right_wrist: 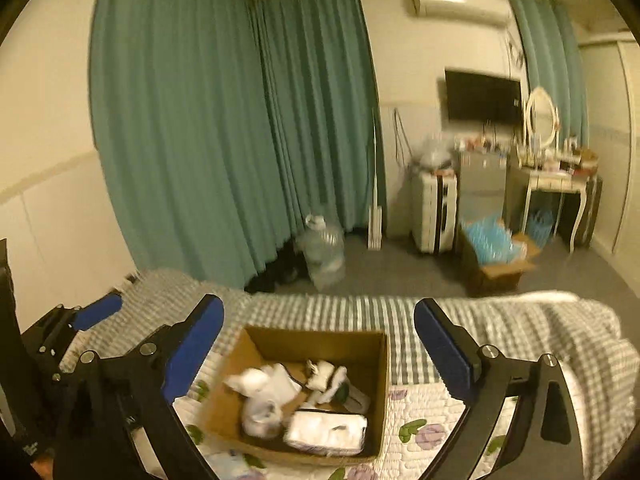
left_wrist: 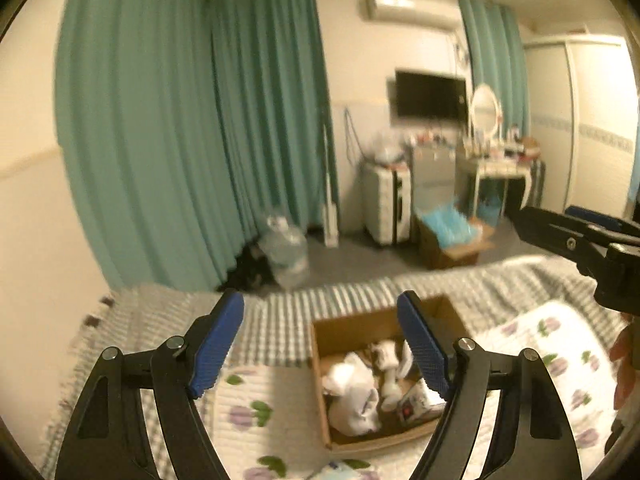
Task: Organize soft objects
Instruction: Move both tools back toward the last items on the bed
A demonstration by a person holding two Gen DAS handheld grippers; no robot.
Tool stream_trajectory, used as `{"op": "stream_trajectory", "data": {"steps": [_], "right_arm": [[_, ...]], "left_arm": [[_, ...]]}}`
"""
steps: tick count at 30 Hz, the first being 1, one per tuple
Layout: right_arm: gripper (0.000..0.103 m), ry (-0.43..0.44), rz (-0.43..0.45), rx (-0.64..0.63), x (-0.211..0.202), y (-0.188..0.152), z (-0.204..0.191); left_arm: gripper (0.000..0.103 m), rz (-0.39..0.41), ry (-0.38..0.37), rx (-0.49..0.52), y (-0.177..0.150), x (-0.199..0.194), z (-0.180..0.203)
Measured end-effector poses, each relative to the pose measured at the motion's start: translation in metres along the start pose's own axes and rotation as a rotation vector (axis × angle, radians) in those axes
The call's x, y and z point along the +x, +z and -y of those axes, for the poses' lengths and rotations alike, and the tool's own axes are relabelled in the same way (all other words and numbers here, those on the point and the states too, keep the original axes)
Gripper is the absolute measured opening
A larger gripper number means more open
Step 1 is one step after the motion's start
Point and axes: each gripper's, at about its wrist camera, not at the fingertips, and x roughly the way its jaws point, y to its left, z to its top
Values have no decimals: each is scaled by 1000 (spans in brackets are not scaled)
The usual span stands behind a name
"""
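Both tongs, left point(left_wrist: 320, 344) and right point(right_wrist: 318, 348), hang released above the cardboard box point(right_wrist: 384, 360), which could tip on the soft quilt point(right_wrist: 420, 400) if nudged.

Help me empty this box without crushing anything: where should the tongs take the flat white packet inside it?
Probably across the short width of the flat white packet, coming straight down from above. It lies flat at the near end of the cardboard box, whose walls block a sideways approach. The right tongs, open above the box, look best placed.
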Motion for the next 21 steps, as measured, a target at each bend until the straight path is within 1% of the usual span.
{"op": "stream_trajectory", "data": {"steps": [1,3,5,7,9,11,14,18,19,21], "right_arm": [[101,2,23,-6,-22,9,-7],[101,-2,45,-20,-53,19,-20],[101,3,40,-32,-77,27,-32],[101,10,44,-47,-101,30,-45],[101,-9,63,-91,-127,27,-59],[102,-25,74,-128,-144,20,-70],[102,-40,74,-153,-162,2,-82],[102,-12,66,-191,-170,-40,-93],[102,-9,64,-206,-167,-55,-96],[102,-2,58,-221,-157,-77,-100]], "left_arm": [[83,25,-2,-1,6,-19,-5],[98,82,7,2,14,-56,-15],[98,131,19,1,15,-84,-24],[98,143,12,-1,16,-107,-33],[98,138,-8,-19,12,-123,-38],[98,121,-21,-30,5,-132,-42],[98,100,-28,-15,-16,-142,-49],[98,51,-57,-25,-51,-143,-54],[98,29,-56,-28,-62,-138,-56],[98,-3,-28,-24,-79,-125,-57]]}}
